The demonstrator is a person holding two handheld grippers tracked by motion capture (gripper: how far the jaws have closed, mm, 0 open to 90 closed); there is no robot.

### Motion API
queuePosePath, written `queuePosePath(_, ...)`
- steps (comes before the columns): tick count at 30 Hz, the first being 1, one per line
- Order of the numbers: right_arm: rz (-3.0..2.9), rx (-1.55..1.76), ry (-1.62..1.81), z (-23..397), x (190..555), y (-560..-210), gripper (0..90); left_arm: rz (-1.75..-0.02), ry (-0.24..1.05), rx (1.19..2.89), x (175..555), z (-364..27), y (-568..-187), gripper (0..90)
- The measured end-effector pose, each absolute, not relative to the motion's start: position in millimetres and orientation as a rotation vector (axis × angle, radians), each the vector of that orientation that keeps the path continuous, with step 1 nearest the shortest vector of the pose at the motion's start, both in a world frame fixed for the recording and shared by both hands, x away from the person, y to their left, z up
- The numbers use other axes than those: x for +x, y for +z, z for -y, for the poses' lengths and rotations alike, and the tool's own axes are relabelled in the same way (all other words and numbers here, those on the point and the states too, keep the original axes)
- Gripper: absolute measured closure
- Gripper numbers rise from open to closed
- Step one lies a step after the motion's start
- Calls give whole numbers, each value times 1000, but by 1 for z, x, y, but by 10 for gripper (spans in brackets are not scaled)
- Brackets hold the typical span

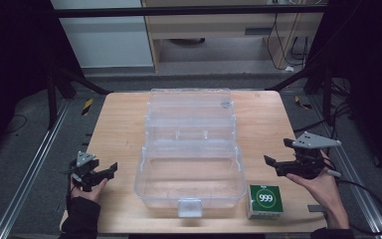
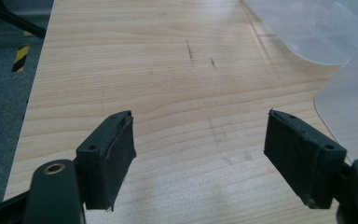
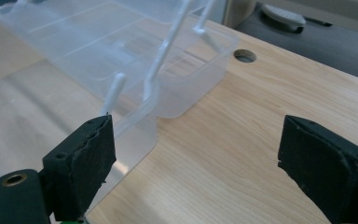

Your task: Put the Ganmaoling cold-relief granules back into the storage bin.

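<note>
A clear plastic storage box (image 1: 189, 149) stands open in the middle of the wooden table (image 1: 122, 124), its lid folded back toward the far side. A small green and white carton marked 999 (image 1: 264, 200) sits by the box's front right corner. My left gripper (image 1: 108, 172) hovers left of the box, open with nothing between its jaws; the left gripper view shows its pads (image 2: 109, 161) over bare wood with the box's edge (image 2: 349, 112) at the right. My right gripper (image 1: 277, 162) is open to the right of the box, whose wall (image 3: 121, 93) sits beside its left pad (image 3: 86, 165).
A round hole (image 3: 244, 56) pierces the tabletop near the far right corner. Metal rails (image 1: 35, 164) run along both sides of the table. Black frame struts (image 1: 79, 79) and cables (image 1: 373, 194) lie beyond the table's edges.
</note>
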State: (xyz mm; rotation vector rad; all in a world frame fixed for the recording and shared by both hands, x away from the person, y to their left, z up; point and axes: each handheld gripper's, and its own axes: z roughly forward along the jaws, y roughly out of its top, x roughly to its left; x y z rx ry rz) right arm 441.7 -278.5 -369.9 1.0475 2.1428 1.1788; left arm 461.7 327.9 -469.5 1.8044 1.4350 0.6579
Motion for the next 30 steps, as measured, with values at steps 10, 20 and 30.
queuePosePath(10, -2286, 906, 1059, 262, 433, -357, 70, -1430, 656, 1815, 462, -327, -470, 235)
queuePosePath(20, -2460, 756, 924, 248, 422, -353, 42, -1428, 655, 1826, 462, -325, -471, 235)
queuePosePath(30, -2585, 640, 819, 237, 414, -360, 30, -1422, 656, 1836, 462, -324, -471, 235)
